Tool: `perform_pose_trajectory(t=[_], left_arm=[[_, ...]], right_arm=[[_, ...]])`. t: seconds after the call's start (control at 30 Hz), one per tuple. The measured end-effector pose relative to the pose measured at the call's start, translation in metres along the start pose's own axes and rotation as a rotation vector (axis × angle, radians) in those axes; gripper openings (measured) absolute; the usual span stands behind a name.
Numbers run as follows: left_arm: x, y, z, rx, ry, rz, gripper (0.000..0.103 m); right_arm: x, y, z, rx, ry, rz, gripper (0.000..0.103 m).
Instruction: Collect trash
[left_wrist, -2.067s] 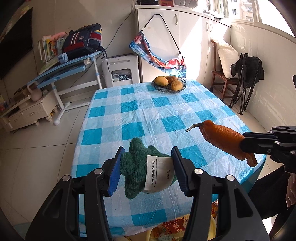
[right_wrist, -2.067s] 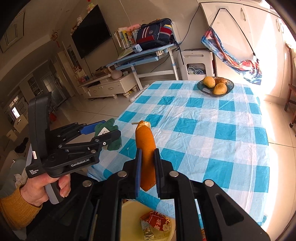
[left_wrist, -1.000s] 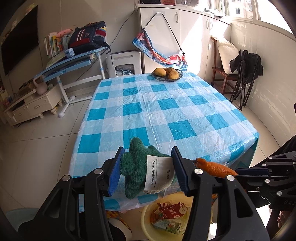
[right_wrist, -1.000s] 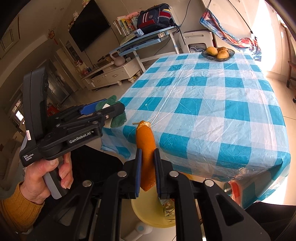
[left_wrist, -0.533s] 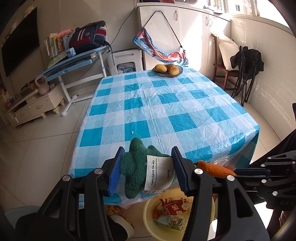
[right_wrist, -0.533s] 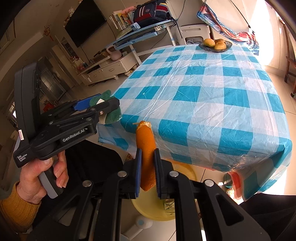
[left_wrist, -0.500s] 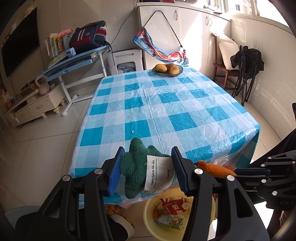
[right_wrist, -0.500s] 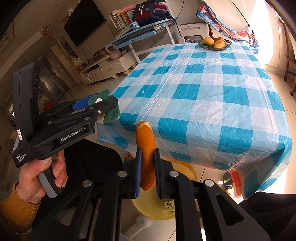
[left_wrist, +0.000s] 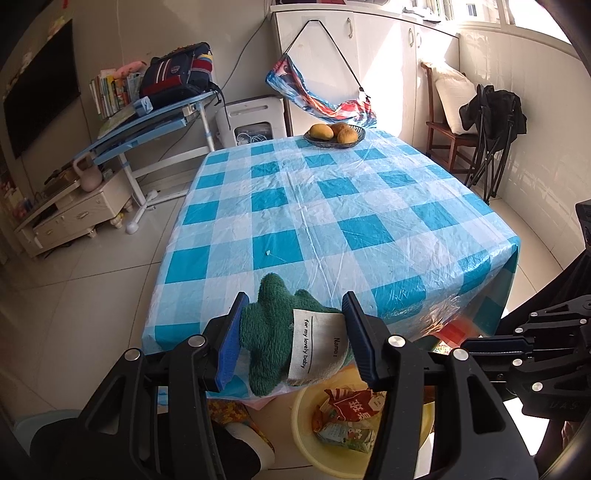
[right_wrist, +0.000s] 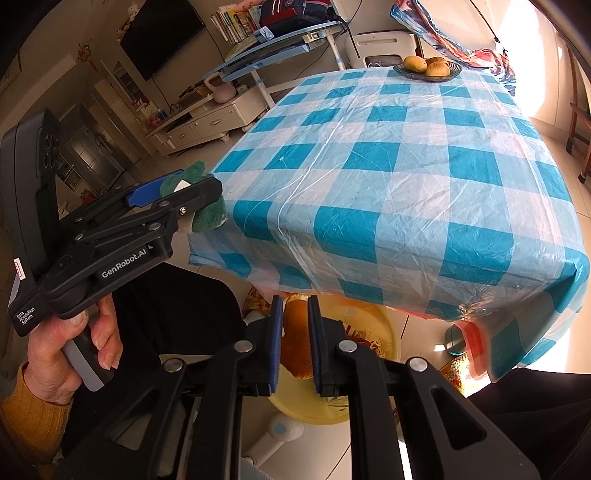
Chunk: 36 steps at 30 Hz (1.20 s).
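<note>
My left gripper (left_wrist: 291, 332) is shut on a green plush toy (left_wrist: 273, 332) with a white label, held just off the table's near edge; it also shows in the right wrist view (right_wrist: 184, 195). My right gripper (right_wrist: 295, 332) is shut on an orange carrot-like piece (right_wrist: 295, 343), pointing down over a yellow basin (right_wrist: 384, 332). In the left wrist view the basin (left_wrist: 306, 424) sits on the floor below and holds snack wrappers (left_wrist: 351, 402). The right gripper's body (left_wrist: 517, 354) is at the lower right there, its tips hidden behind my left finger.
A table with a blue checked plastic cloth (left_wrist: 332, 206) fills the middle. A fruit bowl (left_wrist: 334, 134) stands at its far edge. A tilted desk (left_wrist: 147, 122), a low cabinet (left_wrist: 70, 214) and a chair (left_wrist: 454, 129) stand around it.
Both grippers have pulled back from the table and lowered. The right gripper has tipped down with the orange piece, now over the yellow basin. The left still holds the toy.
</note>
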<state>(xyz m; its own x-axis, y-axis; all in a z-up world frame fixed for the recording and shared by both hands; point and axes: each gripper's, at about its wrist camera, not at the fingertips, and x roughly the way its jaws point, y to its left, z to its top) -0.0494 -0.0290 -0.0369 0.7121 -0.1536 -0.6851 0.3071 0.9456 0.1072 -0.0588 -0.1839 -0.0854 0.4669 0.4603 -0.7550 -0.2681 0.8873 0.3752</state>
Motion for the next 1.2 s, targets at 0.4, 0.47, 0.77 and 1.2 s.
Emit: perform_pose_trajectory(t=[0.4, 0.47, 0.77, 1.2], left_arm=[[0.003, -0.004, -0.010, 0.012, 0.031, -0.026, 0.049], [0.003, -0.004, -0.011, 0.014, 0.036, -0.029, 0.050], [0.005, -0.006, -0.017, 0.020, 0.065, -0.039, 0.052], [0.002, -0.003, -0.021, 0.007, 0.055, -0.015, 0.081]], right_arm=[[-0.007, 0.001, 0.003, 0.010, -0.047, -0.009, 0.017], [-0.011, 0.000, 0.004, 0.010, -0.075, -0.014, 0.025], [-0.024, 0.003, 0.008, 0.003, -0.154, -0.034, 0.037], [-0.029, 0.006, 0.008, 0.001, -0.186, -0.069, 0.049]])
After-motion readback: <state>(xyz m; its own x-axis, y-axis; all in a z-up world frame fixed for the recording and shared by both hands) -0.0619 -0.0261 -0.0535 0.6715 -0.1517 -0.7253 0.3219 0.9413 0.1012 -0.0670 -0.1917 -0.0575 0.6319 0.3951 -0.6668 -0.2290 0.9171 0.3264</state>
